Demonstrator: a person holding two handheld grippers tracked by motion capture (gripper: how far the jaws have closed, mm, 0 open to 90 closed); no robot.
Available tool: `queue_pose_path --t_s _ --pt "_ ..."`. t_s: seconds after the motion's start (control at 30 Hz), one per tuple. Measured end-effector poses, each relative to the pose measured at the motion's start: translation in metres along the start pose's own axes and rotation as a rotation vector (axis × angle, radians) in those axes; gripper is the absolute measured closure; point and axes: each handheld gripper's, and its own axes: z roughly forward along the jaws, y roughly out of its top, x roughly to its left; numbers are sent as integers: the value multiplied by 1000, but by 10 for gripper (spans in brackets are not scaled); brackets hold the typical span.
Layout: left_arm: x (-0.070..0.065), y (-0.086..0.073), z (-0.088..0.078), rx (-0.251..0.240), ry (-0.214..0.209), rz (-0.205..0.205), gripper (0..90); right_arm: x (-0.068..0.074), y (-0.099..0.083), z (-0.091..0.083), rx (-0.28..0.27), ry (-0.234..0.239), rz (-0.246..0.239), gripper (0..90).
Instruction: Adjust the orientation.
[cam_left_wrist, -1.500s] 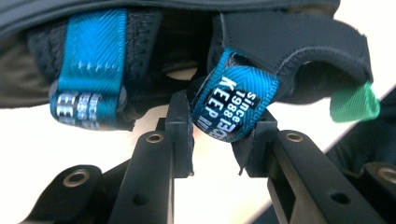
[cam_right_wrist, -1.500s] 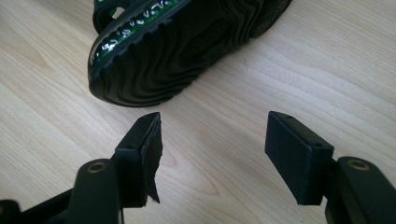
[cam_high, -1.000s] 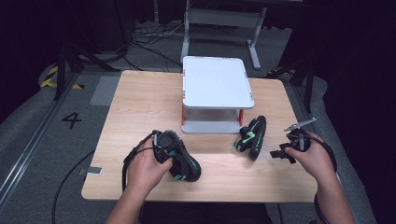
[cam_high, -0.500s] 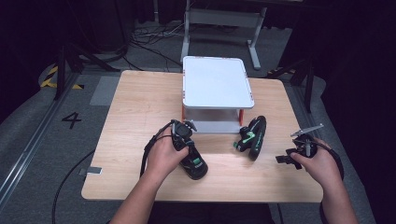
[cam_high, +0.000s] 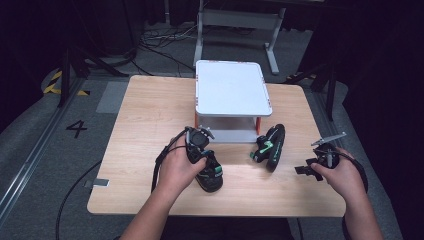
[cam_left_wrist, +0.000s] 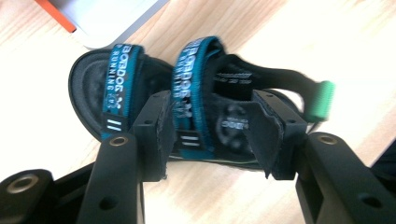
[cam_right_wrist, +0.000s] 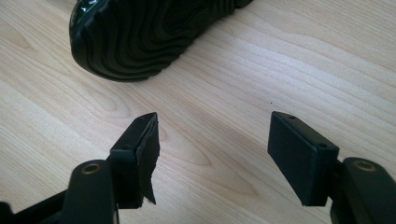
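Sandal (cam_high: 210, 175) is seen in the high view near the table's (cam_high: 150, 125) front edge, under the left gripper (cam_high: 200, 150). Left gripper view: jaws stand apart, straddling its rear teal strap (cam_left_wrist: 189, 93); closure should be centred there. Right gripper view: right gripper (cam_right_wrist: 210, 154) jaws apart, empty, beside second sandal (cam_right_wrist: 149, 32).

Your left tongs (cam_high: 206, 165) have moved away from the table's left edge toward its middle, and now straddle the rear strap of the sandal (cam_high: 209, 175) near the front edge. The sandal has shifted a little the same way. Your right tongs (cam_high: 306, 169) have drifted slightly nearer the table's right edge.
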Motion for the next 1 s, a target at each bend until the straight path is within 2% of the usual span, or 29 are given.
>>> queue_pose_path --t_s 0.03,0.07,0.13,0.27,0.3,0.4,0.5,0.57,0.63,0.67,0.73,0.83,1.0 --pt "-11 2 -3 4 -11 32 502 1 0 0 -1 1 -1 343" --pt "-11 2 -3 4 -11 32 497 1 0 0 -1 1 -1 343" --pt "-24 6 -5 15 -24 72 493 1 -2 -3 -3 -3 1 343" --pt "-39 12 -5 16 -64 126 487 0 -6 -6 -7 -5 10 343" --pt "-40 14 -2 19 -76 126 489 -1 -7 -7 -8 -6 12 344" --pt "-38 15 3 27 -74 127 523 -2 -9 -7 -5 -5 16 344" --pt "-38 18 12 61 -95 136 594 -3 -11 -7 -3 -8 20 345" --pt "-39 18 17 89 -105 155 718 -3 -12 -6 1 -13 25 346" --pt "-41 18 18 88 -116 166 820 -3 -13 -6 3 -13 26 346" --pt "-41 18 17 90 -111 166 843 -3 -13 -6 2 -13 26 347" --pt "-43 17 13 86 -91 177 853 -3 -13 -7 -1 -16 24 347" --pt "-42 12 6 75 -73 171 856 -2 -11 -6 0 -12 20 348" --pt "-37 -8 -12 95 -53 156 856 2 0 -2 1 2 -6 347"
